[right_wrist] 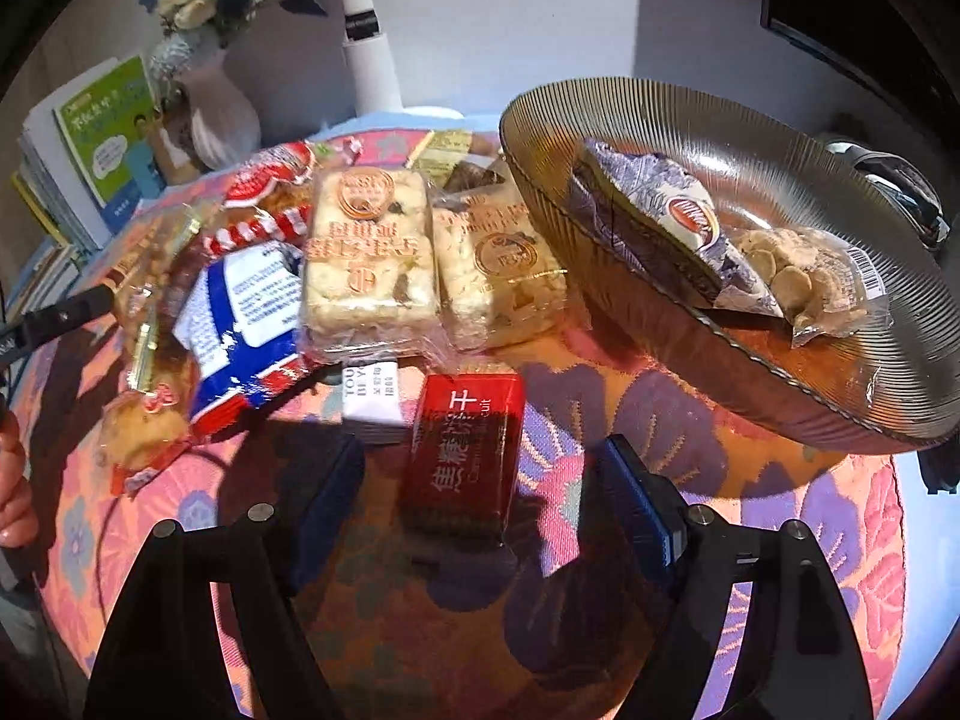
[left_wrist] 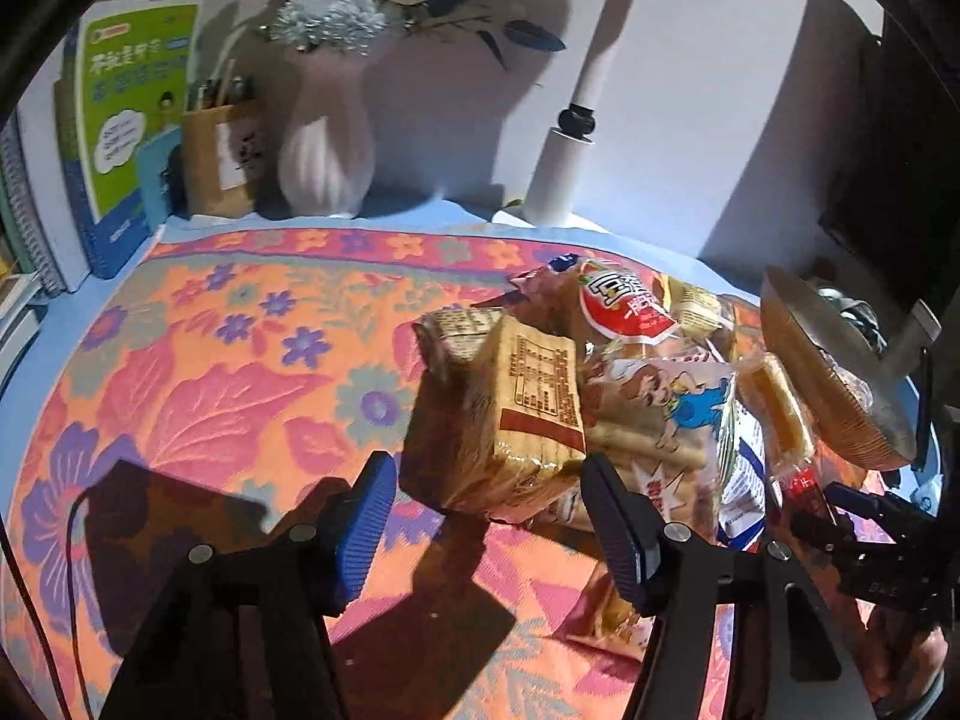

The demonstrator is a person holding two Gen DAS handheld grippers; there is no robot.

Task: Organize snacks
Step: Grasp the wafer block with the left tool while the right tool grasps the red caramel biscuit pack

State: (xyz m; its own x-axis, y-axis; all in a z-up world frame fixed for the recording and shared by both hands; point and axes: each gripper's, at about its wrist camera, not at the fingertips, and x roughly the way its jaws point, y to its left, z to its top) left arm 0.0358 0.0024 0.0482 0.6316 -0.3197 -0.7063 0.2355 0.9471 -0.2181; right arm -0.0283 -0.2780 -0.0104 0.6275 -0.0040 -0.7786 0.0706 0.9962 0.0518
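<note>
So the thing my next move hangs on is the red biscuit pack (right_wrist: 462,450): it lies flat on the flowery cloth of the worktop (right_wrist: 780,540), dead ahead of my right hand-held gripper (right_wrist: 480,480), sitting in the gap between the two blue pads with daylight on both sides. Its long axis runs straight away from me, along the line the fingers point, so the pads face its long sides, which looks like the easy way to pinch it. The right one is wide open, holding nothing. The bowl (right_wrist: 900,324) is up and to the right of that pack, near but not touching, with two snack bags already in it, so I'd guess the red pack goes there next. My left hand-held gripper (left_wrist: 486,516) is over on the other side of the pile, about half open, with the tan cracker pack (left_wrist: 510,420) just beyond its tips. I can't tell whether the pads touch it, but it doesn't look gripped. The right hand is clearly the nearer one to both the red pack and the bowl.
</note>
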